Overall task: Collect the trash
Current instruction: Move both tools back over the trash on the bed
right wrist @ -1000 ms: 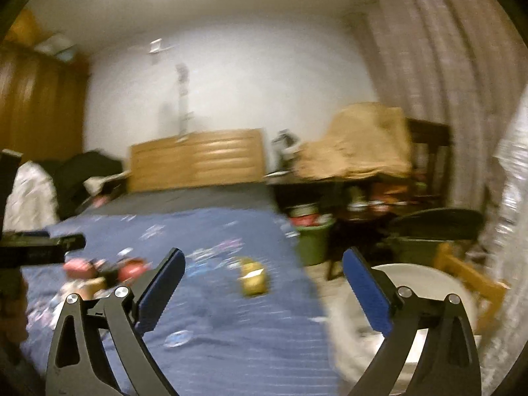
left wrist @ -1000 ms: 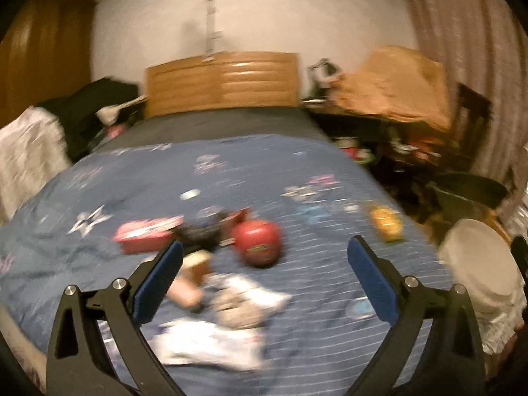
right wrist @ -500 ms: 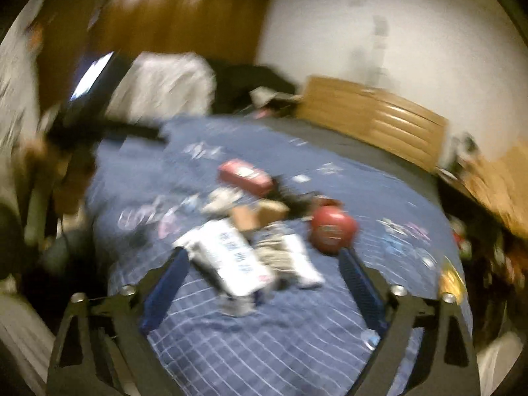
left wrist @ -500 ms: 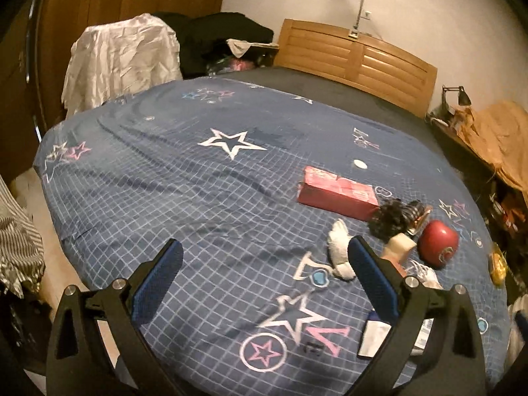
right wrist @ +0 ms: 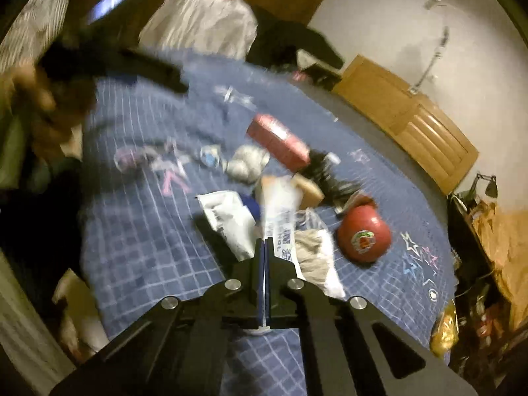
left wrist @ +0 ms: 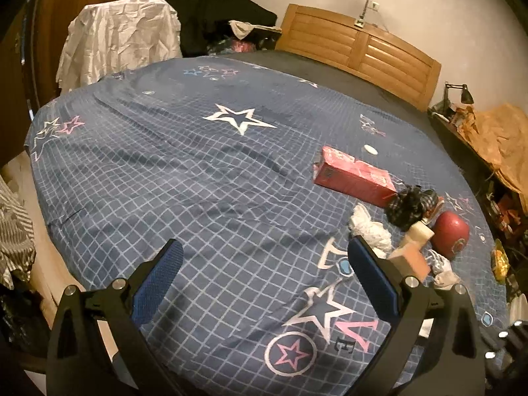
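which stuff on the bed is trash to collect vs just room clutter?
Likely trash, on the bedspread:
- red box
- white wrapper
- crumpled tissue
- red round packet

Just lying about:
- white cloth
- headboard
- desk lamp

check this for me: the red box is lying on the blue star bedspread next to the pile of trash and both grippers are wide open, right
Not quite. The red box does lie on the blue star bedspread beside the pile of trash, and the left gripper is wide open. But the right gripper is shut, its jaws having just closed with nothing visibly between them, as the right wrist view shows.
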Demonstrator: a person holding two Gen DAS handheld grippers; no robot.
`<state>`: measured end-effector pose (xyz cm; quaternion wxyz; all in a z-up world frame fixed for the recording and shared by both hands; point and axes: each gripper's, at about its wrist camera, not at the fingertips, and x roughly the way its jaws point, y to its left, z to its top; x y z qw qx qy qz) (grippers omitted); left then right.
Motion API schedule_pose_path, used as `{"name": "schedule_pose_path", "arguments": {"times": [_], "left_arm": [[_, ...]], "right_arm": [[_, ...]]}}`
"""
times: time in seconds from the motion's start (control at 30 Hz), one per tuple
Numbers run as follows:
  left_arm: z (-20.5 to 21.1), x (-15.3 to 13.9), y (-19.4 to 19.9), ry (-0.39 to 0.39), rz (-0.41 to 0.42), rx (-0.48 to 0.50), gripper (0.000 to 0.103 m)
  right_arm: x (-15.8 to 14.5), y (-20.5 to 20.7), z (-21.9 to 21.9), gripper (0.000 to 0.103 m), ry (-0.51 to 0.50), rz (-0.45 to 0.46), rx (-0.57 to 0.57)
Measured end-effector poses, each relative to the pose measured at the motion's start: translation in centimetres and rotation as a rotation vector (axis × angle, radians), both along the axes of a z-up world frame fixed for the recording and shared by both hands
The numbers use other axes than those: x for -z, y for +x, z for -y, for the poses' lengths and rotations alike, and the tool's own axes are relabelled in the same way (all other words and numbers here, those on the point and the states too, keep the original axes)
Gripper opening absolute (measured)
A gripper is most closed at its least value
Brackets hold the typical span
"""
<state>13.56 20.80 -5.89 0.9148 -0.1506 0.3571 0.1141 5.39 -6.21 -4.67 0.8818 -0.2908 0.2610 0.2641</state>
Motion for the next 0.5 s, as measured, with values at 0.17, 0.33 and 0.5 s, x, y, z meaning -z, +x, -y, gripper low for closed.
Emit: {"name": "schedule_pose_path", "arguments": {"times": [0.17,0.33,0.5], "left_arm": [[2.1,0.3,0.3,0.006,-0.014,0.084,0.097],[4.1,0.8,0.7,0.021,-0.038,0.146,0.097],[6.2,1.7,1.0,0.036,-0.074,0.198,0.097]], "right_arm": [[-2.3,-2.2,3.7,0.001,0.125,0.004,0.089],[-3.2,-3.4,8.9,0.001,0.236,-0.016,0.238],[-1.1,-2.3,13.3,0.001,0.279,-0.059,0.449]]}}
